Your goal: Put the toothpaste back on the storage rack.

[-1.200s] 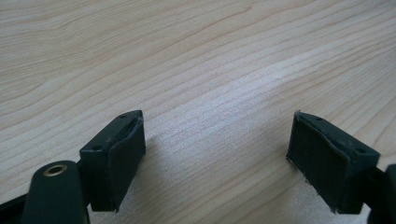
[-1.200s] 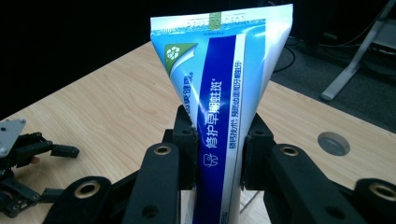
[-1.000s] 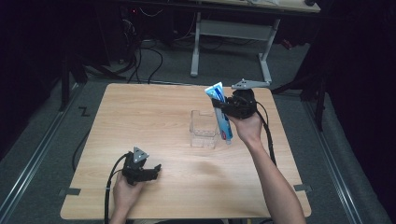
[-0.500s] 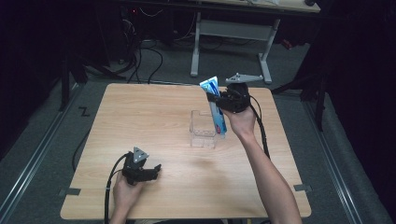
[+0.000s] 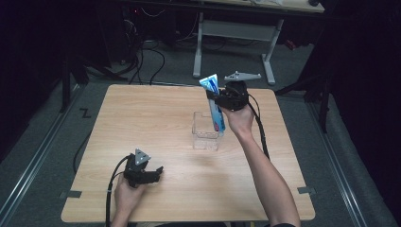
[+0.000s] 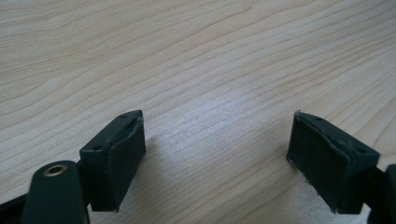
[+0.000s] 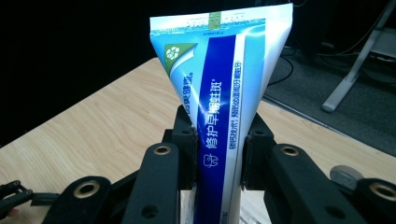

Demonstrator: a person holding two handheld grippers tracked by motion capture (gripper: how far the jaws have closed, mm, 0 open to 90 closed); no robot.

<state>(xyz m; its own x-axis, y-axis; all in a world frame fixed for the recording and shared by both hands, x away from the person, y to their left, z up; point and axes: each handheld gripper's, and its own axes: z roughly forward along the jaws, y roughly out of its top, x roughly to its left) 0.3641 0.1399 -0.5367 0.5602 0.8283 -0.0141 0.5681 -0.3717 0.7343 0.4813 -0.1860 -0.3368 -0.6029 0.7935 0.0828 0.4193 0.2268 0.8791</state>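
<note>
- Dark floor with cables and a second desk's legs lay behind the pale wooden table [image 5: 156, 118], which carried little besides the work in hand.
- Right claw [image 7: 218, 140] was clamped on a blue-and-white toothpaste tube [image 7: 219, 93], its pads pressing the tube's middle from both sides; in the high view the right claw [image 5: 222, 100] held the toothpaste tube [image 5: 213, 101] nearly upright, crimped end up, lower end hanging just above the far rim of a clear plastic container [image 5: 206, 131].
- Left claw [image 6: 215, 154] stood wide with nothing between its pads, low over bare wood; in the high view the left claw [image 5: 152, 174] rested near the table's front edge, well apart from the container.
- Step in hand, as I judged it: carrying the tube to the container to stand it inside.
- Next move would call for centring the tube's lower end over the opening, lowering it straight, and loosening only once it was supported, since the light container might tip or slide.
</note>
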